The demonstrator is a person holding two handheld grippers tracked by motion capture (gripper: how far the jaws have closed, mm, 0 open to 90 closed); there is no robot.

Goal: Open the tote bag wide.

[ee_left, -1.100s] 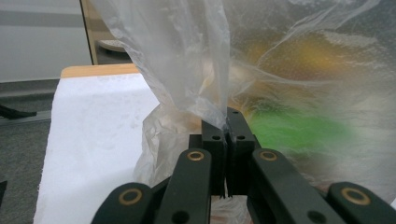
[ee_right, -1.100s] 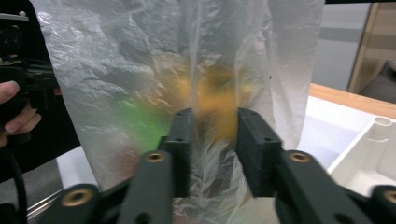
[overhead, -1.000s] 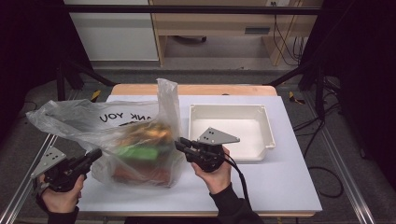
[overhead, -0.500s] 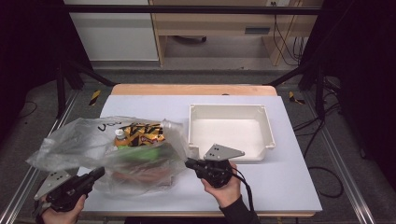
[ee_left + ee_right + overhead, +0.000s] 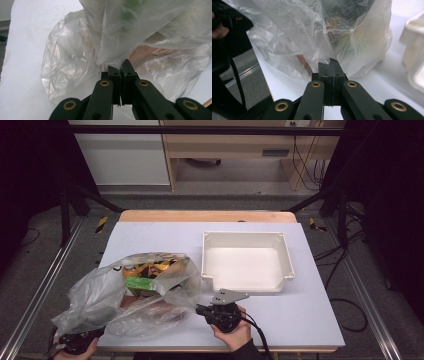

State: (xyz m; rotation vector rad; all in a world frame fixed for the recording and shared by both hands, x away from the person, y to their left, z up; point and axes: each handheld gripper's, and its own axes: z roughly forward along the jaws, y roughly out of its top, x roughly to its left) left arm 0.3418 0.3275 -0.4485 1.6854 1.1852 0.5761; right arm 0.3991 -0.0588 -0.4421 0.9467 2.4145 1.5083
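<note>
Currently, a clear plastic bag [image 5: 130, 295] is seen lying on the white table [image 5: 310, 320], at its near left part, with its mouth spread toward the far side. Colourful packets [image 5: 147, 275], yellow, black and green among them, are seen through the film, piled inside the bag. To the right of the bag, just beside it, a white tray [image 5: 247, 262] is set on the table, and its floor is bare.

The left gripper [image 5: 80, 340] is held at the near left corner of the table, at the low edge of the bag. In the left gripper view, the jaws of this gripper [image 5: 121, 68] are pressed together, and a fold of the bag's film [image 5: 110, 50] is pinched between their tips; the rest of the bag is draped above and behind them.

The right gripper [image 5: 202, 310] is held near the front edge of the table, just in front of the tray, with its tips pointed left at the bag's right side. In the right gripper view, its jaws [image 5: 329, 62] are likewise closed, and a thin edge of the bag [image 5: 312, 37] is gripped at their tips. The tray's corner [image 5: 412, 50] is seen at the right of that view, and the other hand [image 5: 219, 30] at its upper left.
</note>
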